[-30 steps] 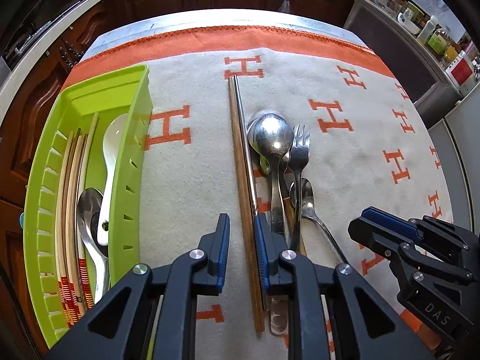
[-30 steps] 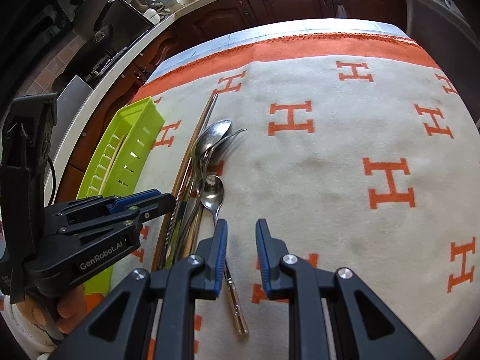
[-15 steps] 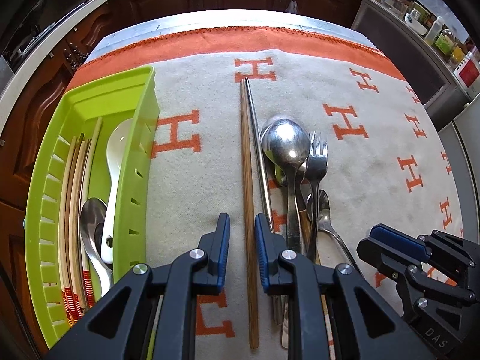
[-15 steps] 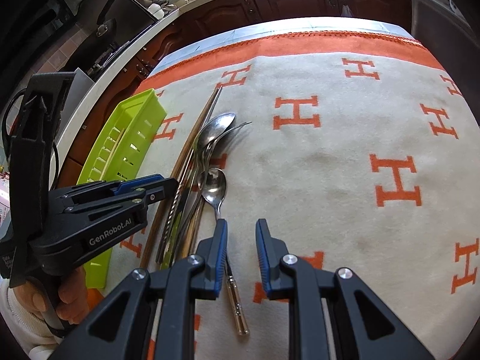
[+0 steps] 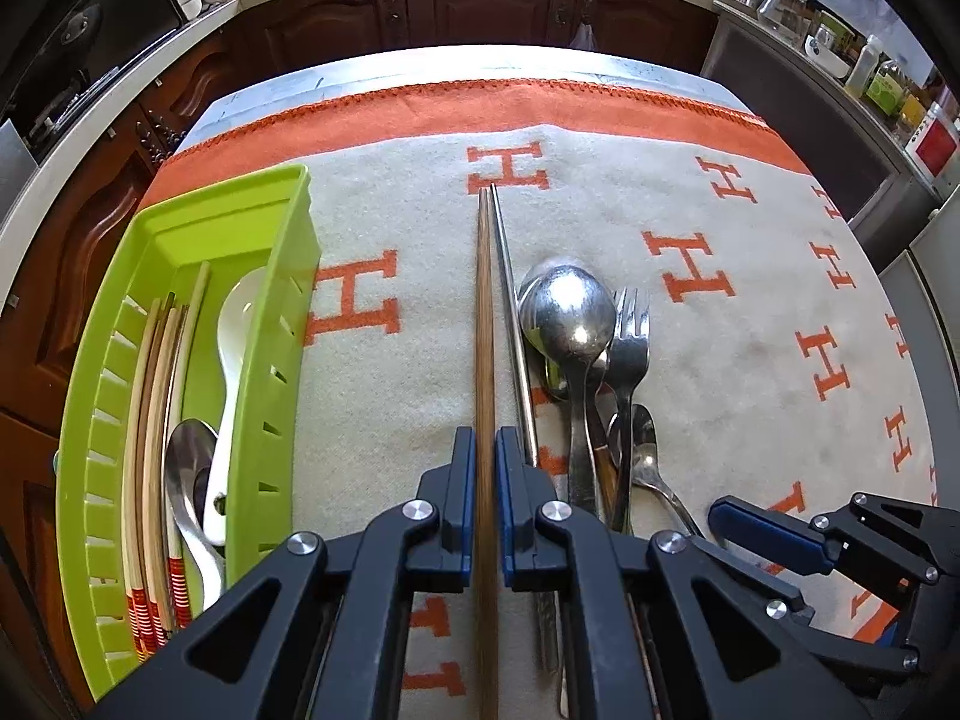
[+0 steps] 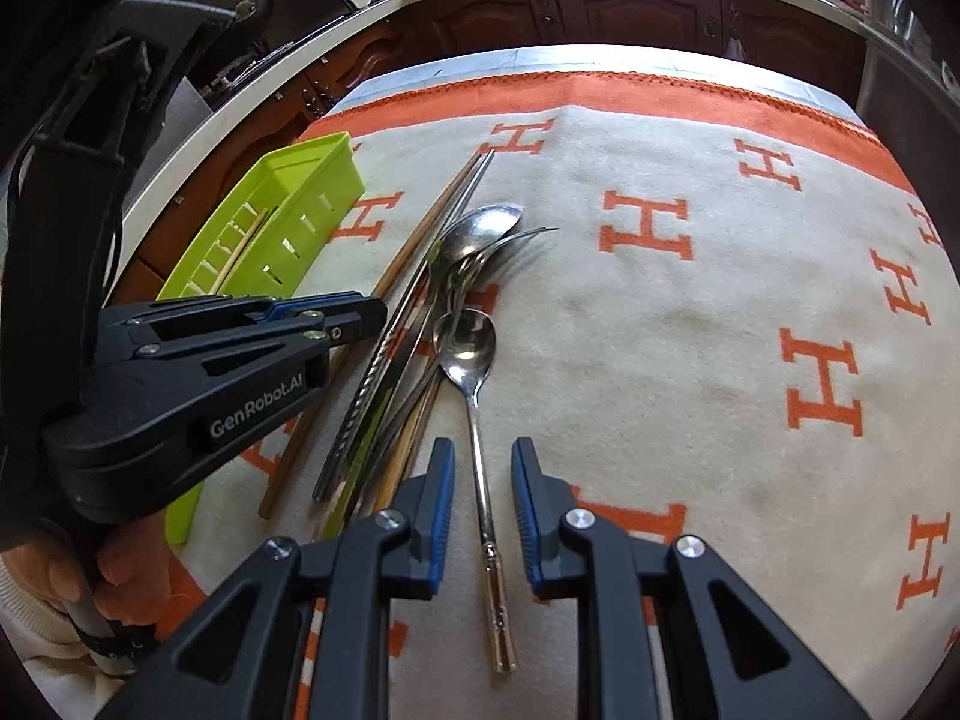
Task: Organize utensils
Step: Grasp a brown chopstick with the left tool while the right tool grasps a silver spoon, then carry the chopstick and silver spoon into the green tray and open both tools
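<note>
A wooden chopstick lies on the H-patterned cloth, and my left gripper is shut on its lower half. Right beside it lies a metal chopstick, then a pile with a large spoon and a fork. In the right wrist view, a small spoon points its handle toward me. My right gripper hangs open over that handle without touching it. The green tray on the left holds chopsticks, a white spoon and a metal spoon.
The cloth to the right of the pile is bare. A hand holds the left gripper at the lower left of the right wrist view. Dark cabinets and a cluttered counter ring the table's far side.
The left jaws have closed onto the wooden chopstick that lay between them. The right gripper has shifted so the small spoon's handle now lies between its fingers.
</note>
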Motion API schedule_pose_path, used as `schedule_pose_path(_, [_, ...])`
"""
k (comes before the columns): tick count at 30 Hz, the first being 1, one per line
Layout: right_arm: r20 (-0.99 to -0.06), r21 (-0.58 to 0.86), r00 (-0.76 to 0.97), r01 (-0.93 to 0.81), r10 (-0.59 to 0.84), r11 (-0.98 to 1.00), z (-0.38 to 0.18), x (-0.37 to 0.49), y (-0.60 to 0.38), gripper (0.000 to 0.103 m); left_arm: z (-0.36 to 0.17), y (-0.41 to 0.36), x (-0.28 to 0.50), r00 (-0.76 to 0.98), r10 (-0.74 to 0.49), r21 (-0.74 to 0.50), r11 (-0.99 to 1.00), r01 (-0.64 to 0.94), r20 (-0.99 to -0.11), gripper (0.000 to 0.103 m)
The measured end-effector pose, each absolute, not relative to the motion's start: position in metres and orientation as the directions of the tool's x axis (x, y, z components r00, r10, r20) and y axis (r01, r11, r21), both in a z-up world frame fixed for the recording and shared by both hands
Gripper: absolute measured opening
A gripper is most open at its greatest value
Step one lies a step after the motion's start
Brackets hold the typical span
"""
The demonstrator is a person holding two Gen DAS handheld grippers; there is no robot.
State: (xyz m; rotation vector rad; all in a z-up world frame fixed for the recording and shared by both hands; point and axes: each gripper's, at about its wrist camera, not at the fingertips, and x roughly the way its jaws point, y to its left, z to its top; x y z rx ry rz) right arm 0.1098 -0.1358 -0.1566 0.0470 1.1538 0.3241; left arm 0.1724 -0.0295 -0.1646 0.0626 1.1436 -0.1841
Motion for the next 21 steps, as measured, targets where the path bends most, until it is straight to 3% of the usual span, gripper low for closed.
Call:
schedule_pose_path(10, [-0.897, -0.039, 0.427, -0.327, 0.111, 0.944, -0.157, 0.101, -0.105, 0.019, -0.115, 0.005, 0.145, 0.450, -0.130, -0.068, 0.986, 0.153, -0.884, 0.004])
schedule_pose_path(12, [-0.898, -0.064, 0.431, -0.326, 0.088, 0.943, -0.156, 0.101, -0.103, 0.013, -0.105, 0.014, 0.138, 0.464, -0.130, -0.070, 0.987, 0.143, -0.876, 0.004])
schedule_pose_path(13, [-0.900, -0.069, 0.429, -0.320, 0.079, 0.945, -0.156, 0.101, -0.103, 0.004, -0.100, 0.019, 0.135, 0.474, -0.127, -0.070, 0.988, 0.136, -0.871, 0.004])
schedule_pose_path(21, [-0.926, 0.072, 0.352, -0.195, 0.138, 0.978, -0.151, 0.097, -0.129, 0.003, -0.080, 0.057, 0.113, 0.510, -0.102, -0.068, 0.994, 0.085, -0.854, 0.004])
